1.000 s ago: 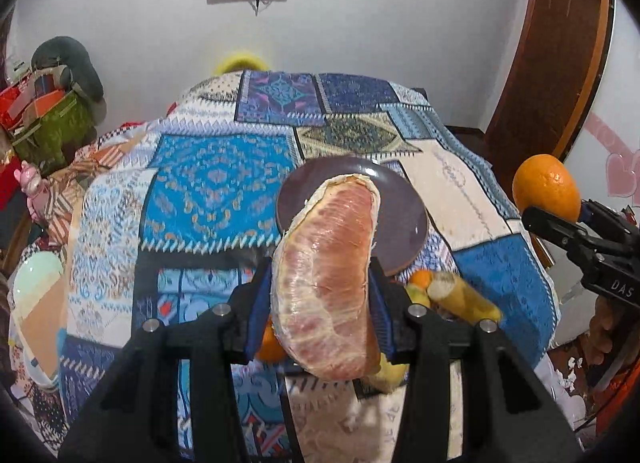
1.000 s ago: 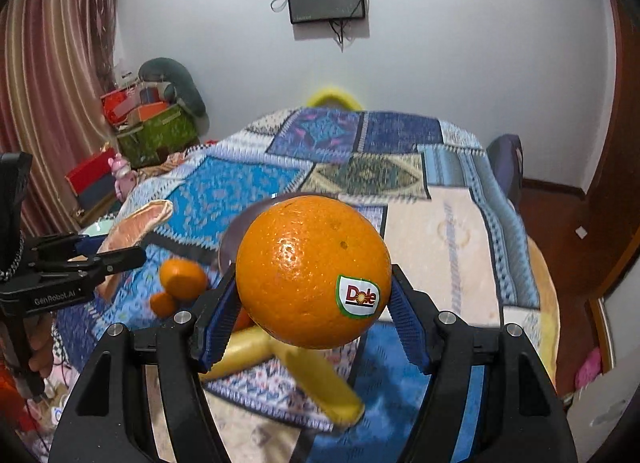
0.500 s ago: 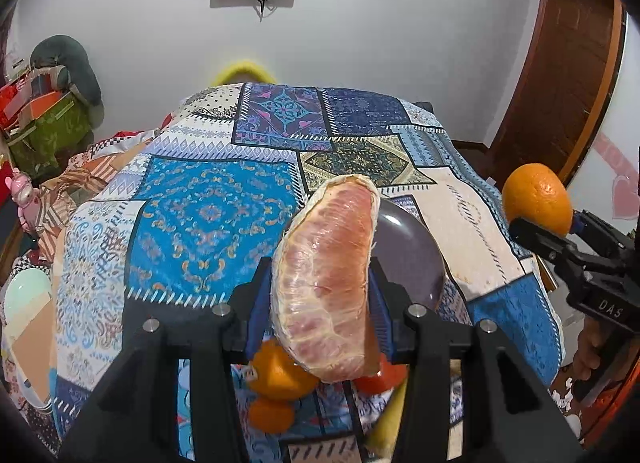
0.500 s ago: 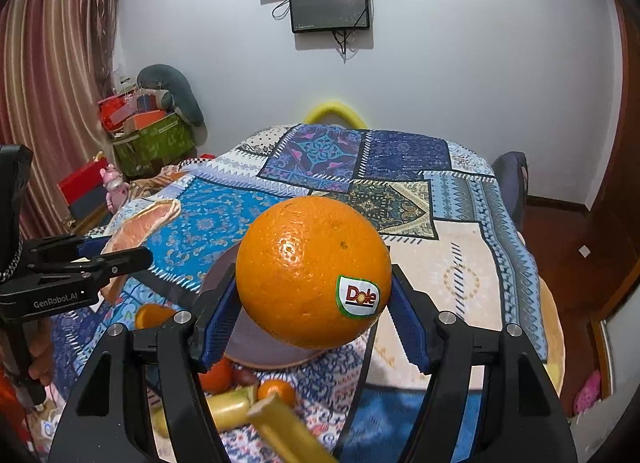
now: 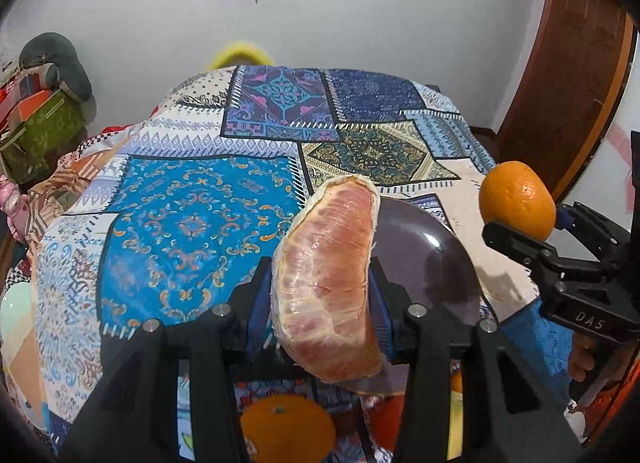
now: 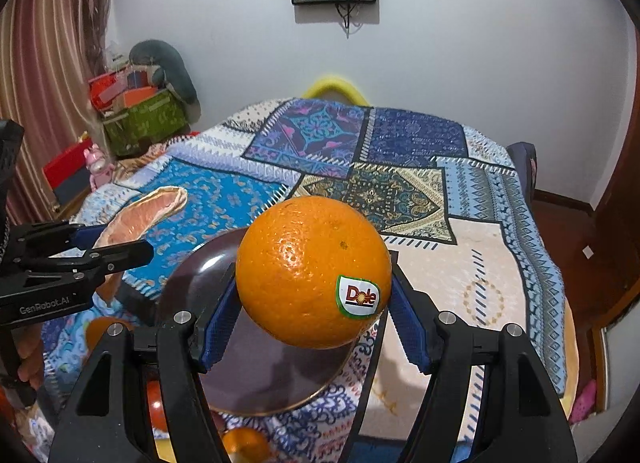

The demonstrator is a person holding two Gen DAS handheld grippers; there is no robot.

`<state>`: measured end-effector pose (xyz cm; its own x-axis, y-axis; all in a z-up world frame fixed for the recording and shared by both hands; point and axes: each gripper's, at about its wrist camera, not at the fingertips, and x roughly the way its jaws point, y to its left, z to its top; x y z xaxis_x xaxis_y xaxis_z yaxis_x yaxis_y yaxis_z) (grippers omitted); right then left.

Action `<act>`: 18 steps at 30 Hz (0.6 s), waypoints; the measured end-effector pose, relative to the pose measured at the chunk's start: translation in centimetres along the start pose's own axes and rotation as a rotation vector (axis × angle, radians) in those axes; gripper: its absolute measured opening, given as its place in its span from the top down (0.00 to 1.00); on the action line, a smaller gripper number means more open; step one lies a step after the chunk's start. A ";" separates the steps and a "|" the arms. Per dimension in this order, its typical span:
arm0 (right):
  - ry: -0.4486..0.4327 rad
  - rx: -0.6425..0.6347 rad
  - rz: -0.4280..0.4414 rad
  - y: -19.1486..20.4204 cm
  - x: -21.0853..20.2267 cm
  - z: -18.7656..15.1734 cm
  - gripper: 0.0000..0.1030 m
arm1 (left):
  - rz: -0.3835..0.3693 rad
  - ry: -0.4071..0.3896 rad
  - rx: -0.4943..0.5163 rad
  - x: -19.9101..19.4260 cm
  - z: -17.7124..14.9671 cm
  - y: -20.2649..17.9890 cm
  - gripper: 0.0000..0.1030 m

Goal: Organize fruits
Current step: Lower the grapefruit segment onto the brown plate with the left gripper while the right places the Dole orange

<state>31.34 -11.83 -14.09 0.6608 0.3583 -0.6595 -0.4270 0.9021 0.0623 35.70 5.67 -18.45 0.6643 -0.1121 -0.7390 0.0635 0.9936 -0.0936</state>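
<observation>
My left gripper [image 5: 320, 311] is shut on a peeled pink pomelo segment [image 5: 328, 275], held upright above the near left rim of a dark brown plate [image 5: 424, 255]. The segment also shows in the right wrist view [image 6: 140, 215]. My right gripper [image 6: 312, 303] is shut on a large orange [image 6: 312, 271] with a Dole sticker, held above the plate [image 6: 264, 375]. The orange also shows in the left wrist view [image 5: 518, 205], right of the plate. The plate's surface is bare where visible.
The plate sits on a patchwork cloth [image 5: 192, 223] over a table. Small oranges [image 5: 286, 429] and a red fruit [image 6: 156, 407] lie near the front edge, below the grippers. A yellow chair back [image 6: 334, 87] stands behind the table; boxes [image 6: 140, 115] are stacked at left.
Both grippers have moved forward over the table with their fruit still held. The plate is now closer beneath them, and the loose fruits and bananas have slid down toward the bottom of the views.
</observation>
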 end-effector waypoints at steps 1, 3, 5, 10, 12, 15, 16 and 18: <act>0.010 -0.006 0.001 0.0 0.6 0.1 0.36 | 0.001 0.006 0.007 0.5 0.2 -0.1 0.57; 0.025 -0.014 0.002 -0.2 1.5 0.2 0.36 | 0.004 0.019 0.018 1.5 0.3 -0.2 0.57; 0.042 -0.028 0.001 -0.2 2.5 0.2 0.36 | 0.006 0.036 0.029 2.5 0.6 -0.4 0.57; 0.095 -0.031 0.017 -0.5 5.0 0.0 0.36 | 0.019 0.073 0.046 4.8 1.1 -0.4 0.57; 0.116 -0.027 0.029 -0.7 5.9 -0.3 0.36 | 0.005 0.094 0.038 5.6 1.3 -0.1 0.57; 0.151 -0.030 0.031 -0.6 7.3 -0.7 0.36 | 0.001 0.133 0.038 6.9 1.2 0.1 0.57; 0.163 -0.029 0.033 -0.6 7.8 -0.8 0.36 | 0.006 0.145 0.039 7.3 1.2 0.1 0.57; 0.181 -0.031 0.036 -0.6 8.3 -1.1 0.36 | 0.000 0.168 0.038 7.8 1.2 0.1 0.57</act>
<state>36.43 -9.64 -20.42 0.5236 0.3388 -0.7817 -0.4692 0.8805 0.0674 41.78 4.95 -23.41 0.5310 -0.1094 -0.8403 0.0939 0.9931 -0.0700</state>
